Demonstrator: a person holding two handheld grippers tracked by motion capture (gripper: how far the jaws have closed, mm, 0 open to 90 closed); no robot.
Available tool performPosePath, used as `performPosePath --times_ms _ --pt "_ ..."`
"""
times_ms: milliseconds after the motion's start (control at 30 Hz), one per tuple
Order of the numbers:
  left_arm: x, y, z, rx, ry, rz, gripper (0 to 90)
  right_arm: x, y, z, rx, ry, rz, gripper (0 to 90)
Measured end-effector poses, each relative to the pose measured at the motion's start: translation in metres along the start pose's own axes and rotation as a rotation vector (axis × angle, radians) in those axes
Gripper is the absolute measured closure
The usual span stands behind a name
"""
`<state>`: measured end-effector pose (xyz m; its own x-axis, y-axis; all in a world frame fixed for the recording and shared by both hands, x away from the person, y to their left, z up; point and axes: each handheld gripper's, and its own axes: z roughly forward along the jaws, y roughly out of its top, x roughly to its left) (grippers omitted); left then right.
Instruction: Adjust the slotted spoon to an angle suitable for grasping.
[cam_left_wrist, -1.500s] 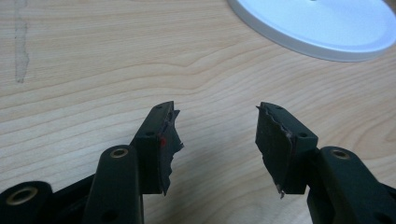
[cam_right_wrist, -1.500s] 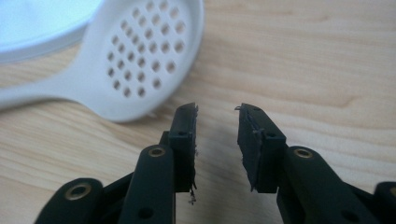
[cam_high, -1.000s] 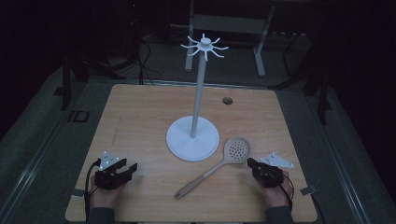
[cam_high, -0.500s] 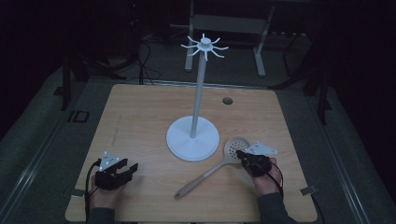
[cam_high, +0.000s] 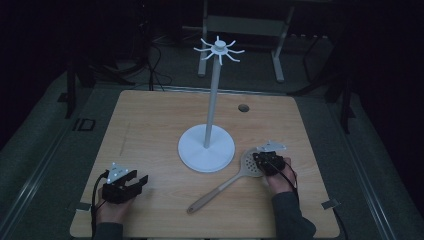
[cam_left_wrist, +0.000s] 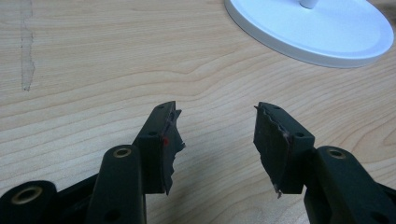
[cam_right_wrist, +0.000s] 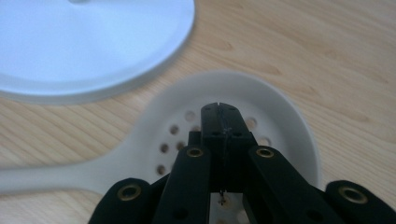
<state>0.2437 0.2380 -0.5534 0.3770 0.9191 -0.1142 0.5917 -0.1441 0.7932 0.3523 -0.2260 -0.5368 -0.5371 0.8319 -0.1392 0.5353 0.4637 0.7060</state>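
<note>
One wooden table (cam_high: 150, 130) carries one stand, one spoon and two grippers, each held by one of the person's hands.

At about 7 o'clock on the tabletop, near the front edge, the left gripper (cam_high: 135, 183) rests in the left hand (cam_high: 111, 209). Its two black jaws are spread wide, with bare wood between them, as the left gripper view (cam_left_wrist: 215, 135) shows; they grip nothing. Its cable trails back toward the table's front edge.

At the table's centre stands the single white hook stand (cam_high: 206, 148): one round flat base, one thin upright pole, and a crown of short curved hooks at the top. The exact hook count is hard to tell. One small dark hole (cam_high: 243, 107) sits in the tabletop at about 1 o'clock from the stand's base.

At about 5 o'clock from the base lies the one slotted spoon (cam_high: 220, 187), its handle running toward 7 o'clock and its perforated bowl just beside the base rim.

Over that bowl is the right gripper (cam_high: 259, 161), held by the right hand (cam_high: 280, 177). In the right gripper view its jaws are pressed together (cam_right_wrist: 219, 109), tips above the holed bowl (cam_right_wrist: 285, 121), pinching nothing. Whether the tips touch the bowl cannot be told.
</note>
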Motion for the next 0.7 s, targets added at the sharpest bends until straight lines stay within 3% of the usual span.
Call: performPosePath --times_ms 700 --pt "-0.0004 -0.0001 0.0005 0.002 0.002 -0.003 49.3 -0.0088 -0.0101 -0.0047 -0.013 0.025 0.022 90.0"
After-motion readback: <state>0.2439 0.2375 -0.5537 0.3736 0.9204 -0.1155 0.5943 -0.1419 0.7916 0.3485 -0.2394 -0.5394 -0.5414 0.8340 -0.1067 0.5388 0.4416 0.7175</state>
